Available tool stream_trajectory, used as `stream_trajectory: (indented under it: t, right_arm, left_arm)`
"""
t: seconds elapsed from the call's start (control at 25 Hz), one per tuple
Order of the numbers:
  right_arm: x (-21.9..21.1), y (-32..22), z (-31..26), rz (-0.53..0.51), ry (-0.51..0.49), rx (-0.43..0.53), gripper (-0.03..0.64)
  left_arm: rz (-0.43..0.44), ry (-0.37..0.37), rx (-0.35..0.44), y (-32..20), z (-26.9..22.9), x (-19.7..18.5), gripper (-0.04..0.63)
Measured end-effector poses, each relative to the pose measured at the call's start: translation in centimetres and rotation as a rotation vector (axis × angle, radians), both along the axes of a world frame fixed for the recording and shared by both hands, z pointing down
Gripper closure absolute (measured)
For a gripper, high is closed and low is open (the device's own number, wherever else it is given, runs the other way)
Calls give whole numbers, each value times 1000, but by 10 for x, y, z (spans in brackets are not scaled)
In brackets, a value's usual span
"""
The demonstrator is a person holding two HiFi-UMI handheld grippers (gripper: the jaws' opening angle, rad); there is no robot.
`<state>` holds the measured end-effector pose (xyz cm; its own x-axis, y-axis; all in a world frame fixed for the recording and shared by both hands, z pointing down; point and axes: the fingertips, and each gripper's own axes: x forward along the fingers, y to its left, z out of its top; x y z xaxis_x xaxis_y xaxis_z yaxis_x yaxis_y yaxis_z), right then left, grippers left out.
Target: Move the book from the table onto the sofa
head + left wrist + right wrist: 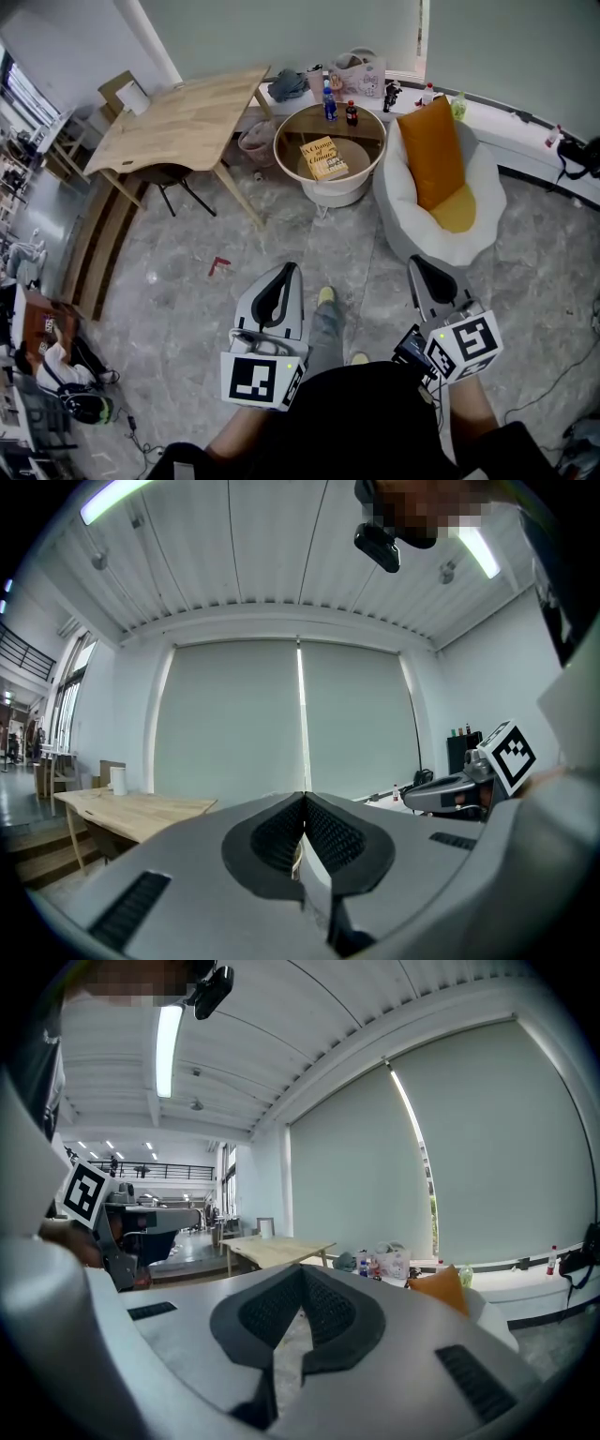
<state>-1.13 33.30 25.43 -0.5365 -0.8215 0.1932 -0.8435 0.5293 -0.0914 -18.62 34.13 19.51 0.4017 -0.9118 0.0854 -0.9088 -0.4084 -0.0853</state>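
A yellow book [323, 157] lies flat on the round glass-topped table [291, 132] far ahead of me. Right of that table stands the white sofa chair [483, 202] with an orange cushion [433, 153] leaning in it. My left gripper [292, 268] and right gripper [413, 262] are held low and close to my body, well short of the table. Both are shut, with nothing between the jaws. In the left gripper view the left gripper [304, 799] has its tips touching, and in the right gripper view the right gripper [302, 1271] is the same. The orange cushion [439, 1287] shows past the right jaws.
A wooden table [183, 117] with a dark chair [169, 178] under it stands at the left. Bottles [330, 101] sit on the round table's far side, and bags and clutter line the white ledge [525, 131] behind. A small red thing [218, 265] lies on the marble floor. My legs fill the bottom.
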Motion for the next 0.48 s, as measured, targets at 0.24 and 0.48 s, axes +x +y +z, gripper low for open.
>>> stream_trajectory:
  t: [0.24, 0.48]
  right_arm:
    - [-14, -27, 11, -13, 4, -31, 611]
    - [-25, -64, 18, -18, 9, -56, 611]
  left_arm:
    - [0, 9, -28, -28, 12, -12, 588]
    - [-3, 8, -53, -67, 19, -23, 587]
